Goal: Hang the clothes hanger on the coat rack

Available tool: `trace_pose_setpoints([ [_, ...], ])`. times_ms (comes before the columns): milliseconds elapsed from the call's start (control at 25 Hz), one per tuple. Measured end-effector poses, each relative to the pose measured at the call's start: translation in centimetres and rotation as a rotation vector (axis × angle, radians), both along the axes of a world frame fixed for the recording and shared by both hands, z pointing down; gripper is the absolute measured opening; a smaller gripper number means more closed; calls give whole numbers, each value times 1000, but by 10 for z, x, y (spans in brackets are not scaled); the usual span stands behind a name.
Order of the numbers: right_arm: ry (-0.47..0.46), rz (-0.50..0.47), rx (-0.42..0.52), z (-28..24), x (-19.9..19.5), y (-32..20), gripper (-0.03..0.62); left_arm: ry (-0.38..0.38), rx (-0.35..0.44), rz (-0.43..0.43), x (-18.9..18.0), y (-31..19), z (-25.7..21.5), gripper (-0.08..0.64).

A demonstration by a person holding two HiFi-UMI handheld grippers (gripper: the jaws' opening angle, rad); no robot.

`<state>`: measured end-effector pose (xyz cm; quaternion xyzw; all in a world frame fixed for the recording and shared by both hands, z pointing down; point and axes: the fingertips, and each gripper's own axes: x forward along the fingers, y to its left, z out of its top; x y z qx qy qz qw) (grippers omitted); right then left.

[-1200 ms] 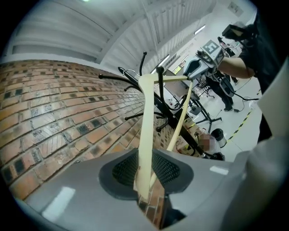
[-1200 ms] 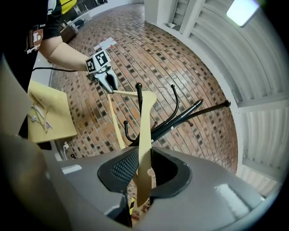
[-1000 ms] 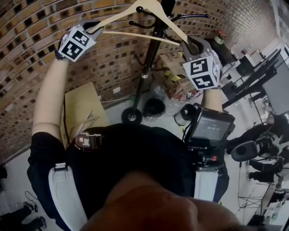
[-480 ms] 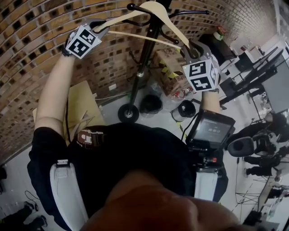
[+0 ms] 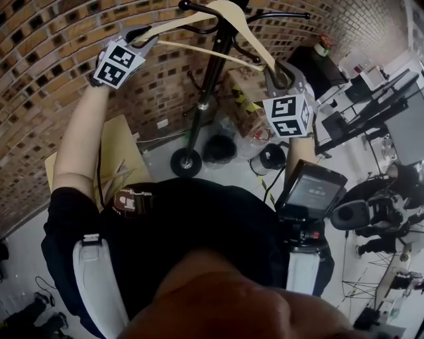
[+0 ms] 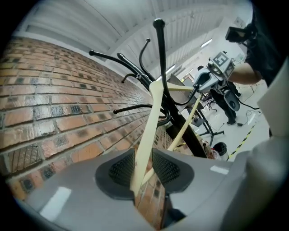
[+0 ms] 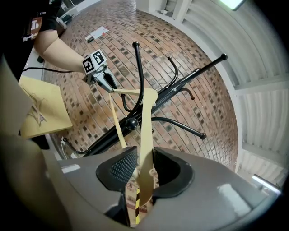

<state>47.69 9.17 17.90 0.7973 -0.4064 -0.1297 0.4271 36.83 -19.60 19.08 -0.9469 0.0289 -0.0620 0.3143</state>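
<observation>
Both forearms reached toward 12 o'clock; left gripper (image 5: 147,34) and right gripper (image 5: 278,69) sat loose around the hanger (image 5: 224,8) ends, the right's jaws having just been opening; the hook at the coat rack (image 5: 211,73) top was cropped

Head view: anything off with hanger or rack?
Nothing stands out. The pale wooden clothes hanger looks intact, its ends between the jaws of the left tool and right tool, by the black metal coat rack. The right tool's jaws have just been opening. Whether it hangs on the rack is unclear.
</observation>
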Motion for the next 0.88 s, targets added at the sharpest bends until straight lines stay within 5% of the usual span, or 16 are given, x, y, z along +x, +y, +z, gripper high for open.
trace_pose_setpoints([
  [480,-69,-130,108,-13,-44,4,183,97,-114,-10,-77,7,-3,100],
  [880,-240,-409,241,-25,-127,-38,146,151,-297,-76,-183,7,31,100],
])
